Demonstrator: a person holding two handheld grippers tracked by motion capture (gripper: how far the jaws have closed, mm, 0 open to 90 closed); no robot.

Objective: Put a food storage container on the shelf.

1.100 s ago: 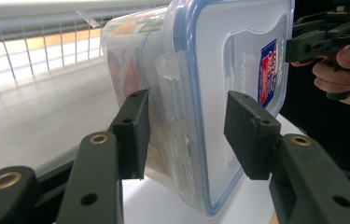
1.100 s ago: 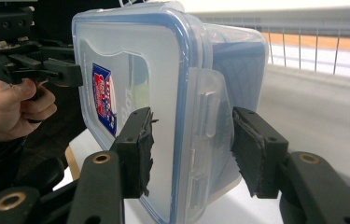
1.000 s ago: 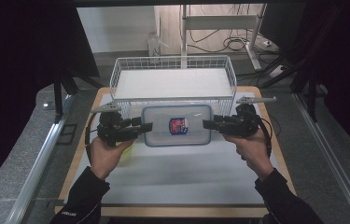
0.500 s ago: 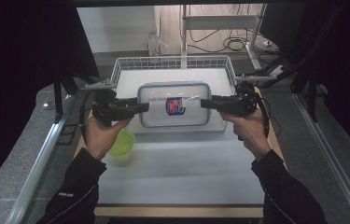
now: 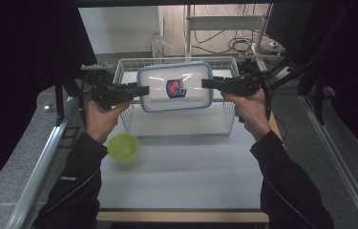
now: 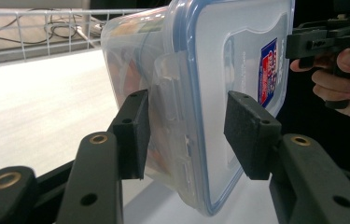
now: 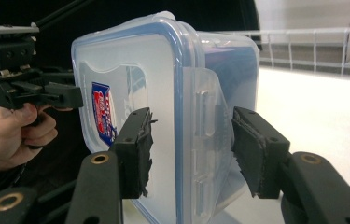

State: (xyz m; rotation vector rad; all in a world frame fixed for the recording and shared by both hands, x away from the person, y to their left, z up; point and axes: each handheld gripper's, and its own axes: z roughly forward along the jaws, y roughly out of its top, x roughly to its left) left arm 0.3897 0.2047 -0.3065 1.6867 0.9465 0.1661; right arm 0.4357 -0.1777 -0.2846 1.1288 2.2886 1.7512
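Observation:
A clear plastic container [image 5: 174, 88] with a blue-rimmed lid and a red and blue label hangs in the air over the wire basket [image 5: 225, 119], its lid tilted toward the high camera. My left gripper [image 5: 143, 89] is shut on its left end. In the left gripper view the jaws clamp the latch side of the container [image 6: 200, 93]. My right gripper [image 5: 207, 83] is shut on the opposite end, and in the right gripper view its pads [image 7: 137, 149] squeeze the container [image 7: 172, 116] across lid and body.
A small green bowl [image 5: 122, 144] lies on the white table [image 5: 181, 171] near the left forearm. The white wire basket stands at the table's far side. Metal rails run along both table edges, and cables lie on the floor behind.
Both grippers have lifted the container from the table in front of the basket, up and away over it. The green bowl has come into sight on the table.

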